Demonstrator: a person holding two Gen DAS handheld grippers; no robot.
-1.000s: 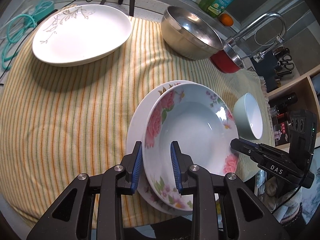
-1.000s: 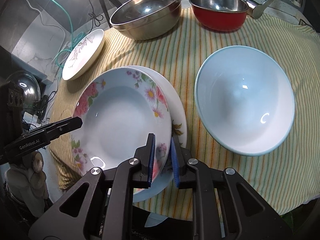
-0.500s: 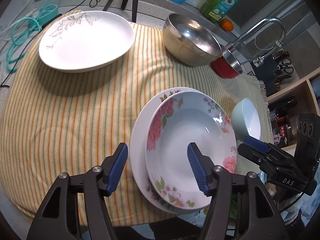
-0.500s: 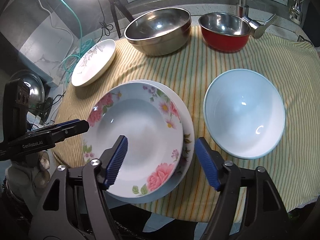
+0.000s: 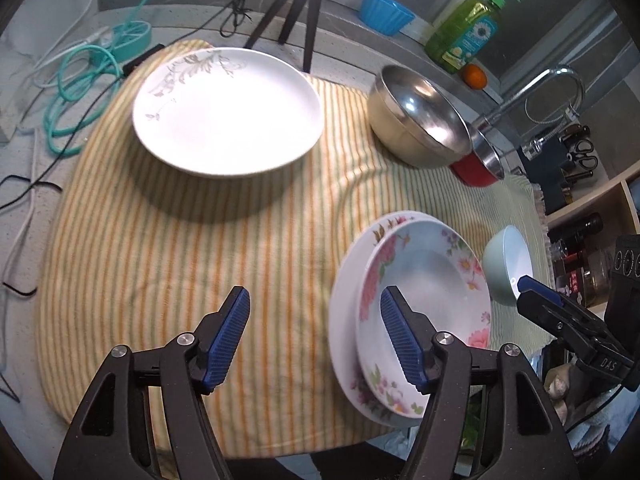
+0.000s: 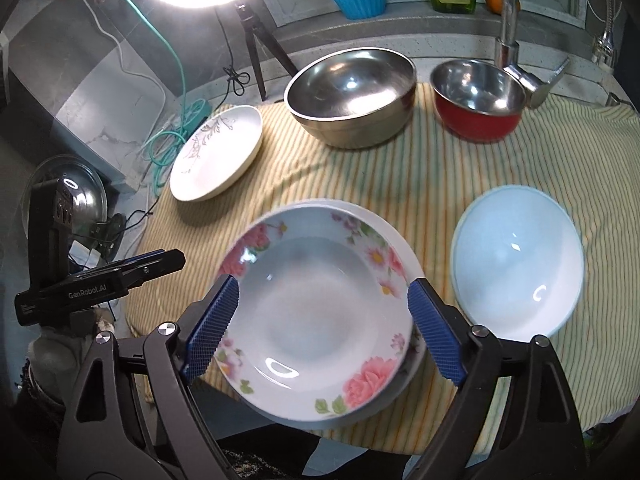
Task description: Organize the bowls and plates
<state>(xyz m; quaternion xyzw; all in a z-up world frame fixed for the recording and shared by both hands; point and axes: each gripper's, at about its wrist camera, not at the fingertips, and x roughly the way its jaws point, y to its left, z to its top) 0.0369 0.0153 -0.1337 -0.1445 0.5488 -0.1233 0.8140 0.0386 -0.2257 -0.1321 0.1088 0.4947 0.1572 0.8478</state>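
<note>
Both claws, the left gripper point(image 5: 314, 336) and right gripper point(image 6: 324, 330), have just been opening, empty, releasing the floral dish point(image 6: 316, 316) nested on a plate point(image 6: 410, 258) at six o'clock.

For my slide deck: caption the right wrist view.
Open right gripper above a floral bowl stacked on a plate, beside a pale blue bowl on striped cloth.

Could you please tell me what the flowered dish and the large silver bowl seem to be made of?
Flowered dish: probably glazed ceramic or porcelain, glossy white with printed roses and sharp highlights. Large silver bowl: apparently stainless steel, with a mirror-like interior.
</note>
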